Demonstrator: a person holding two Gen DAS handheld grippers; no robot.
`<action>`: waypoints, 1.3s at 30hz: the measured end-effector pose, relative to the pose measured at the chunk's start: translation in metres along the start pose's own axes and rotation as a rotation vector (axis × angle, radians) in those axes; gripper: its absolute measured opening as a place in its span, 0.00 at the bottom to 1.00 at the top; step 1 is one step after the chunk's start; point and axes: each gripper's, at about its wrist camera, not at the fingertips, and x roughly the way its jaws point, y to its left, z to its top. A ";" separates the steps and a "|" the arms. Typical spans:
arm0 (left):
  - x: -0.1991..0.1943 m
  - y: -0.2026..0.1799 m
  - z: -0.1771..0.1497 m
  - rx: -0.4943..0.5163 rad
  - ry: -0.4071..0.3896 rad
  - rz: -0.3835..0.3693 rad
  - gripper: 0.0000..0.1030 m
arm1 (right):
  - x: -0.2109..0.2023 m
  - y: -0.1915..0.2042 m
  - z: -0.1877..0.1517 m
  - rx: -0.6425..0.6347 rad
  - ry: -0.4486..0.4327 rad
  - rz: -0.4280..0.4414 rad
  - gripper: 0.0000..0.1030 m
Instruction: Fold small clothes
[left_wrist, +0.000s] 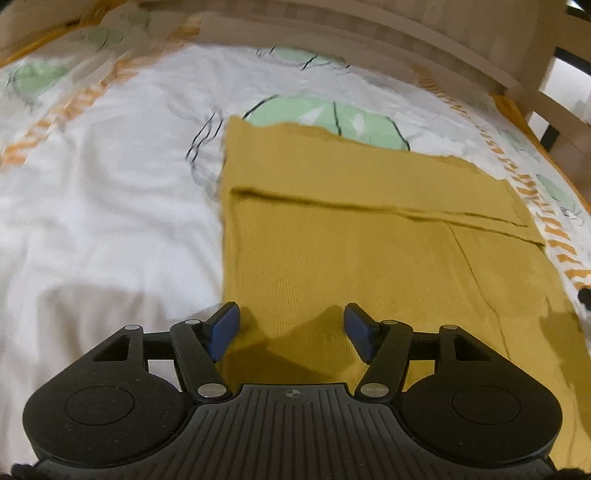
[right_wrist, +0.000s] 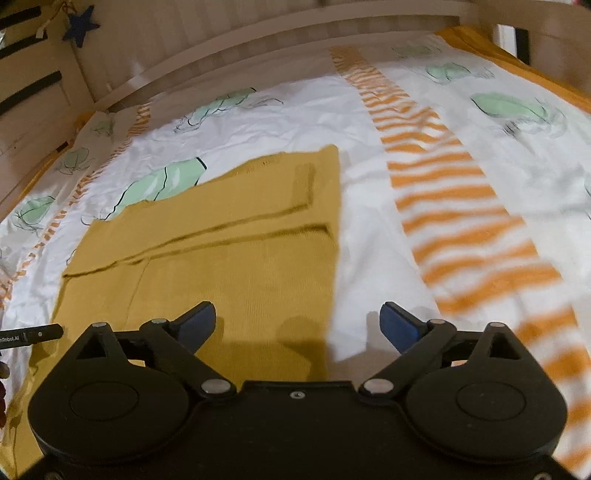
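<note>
A mustard-yellow knitted garment (left_wrist: 332, 236) lies flat on a bed covered by a white sheet (left_wrist: 103, 192) printed with pale green leaves and orange striped bands. No box or basket shows in either view; the bed alone carries the garment.

The left gripper (left_wrist: 291, 328) hangs over the near part of the garment, close to its left edge. Its blue-padded fingers (left_wrist: 225, 328) stand moderately apart with nothing between them, and they clear the cloth, casting a shadow on it. The right gripper (right_wrist: 297, 325) sits over the garment's right edge, so one finger (right_wrist: 197, 325) is above the yellow knit and the other above bare sheet. Its fingers are spread wide and hold nothing.

The garment (right_wrist: 229, 258) is already partly folded: it makes a rough rectangle with straight side edges, and a long narrow strip, likely a sleeve, is laid across its far part, leaving a raised fold line and a double edge. A seam runs lengthwise down the near half. The far hem looks slightly uneven against a green leaf print. Beyond the bed's far edge stands a pale wooden frame (right_wrist: 258, 48), with a dark blue star (right_wrist: 81, 24) at the upper left in the right wrist view. Both views are a little blurred.
</note>
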 end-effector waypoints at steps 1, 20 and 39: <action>-0.004 0.002 -0.004 -0.013 0.013 0.015 0.59 | -0.004 -0.002 -0.005 0.005 0.002 0.004 0.94; -0.114 -0.031 -0.064 -0.006 0.013 0.213 0.58 | -0.046 -0.041 -0.056 0.163 -0.216 0.106 1.00; -0.144 -0.067 -0.080 -0.024 -0.005 0.215 0.58 | -0.073 -0.041 -0.059 0.151 -0.307 0.088 1.00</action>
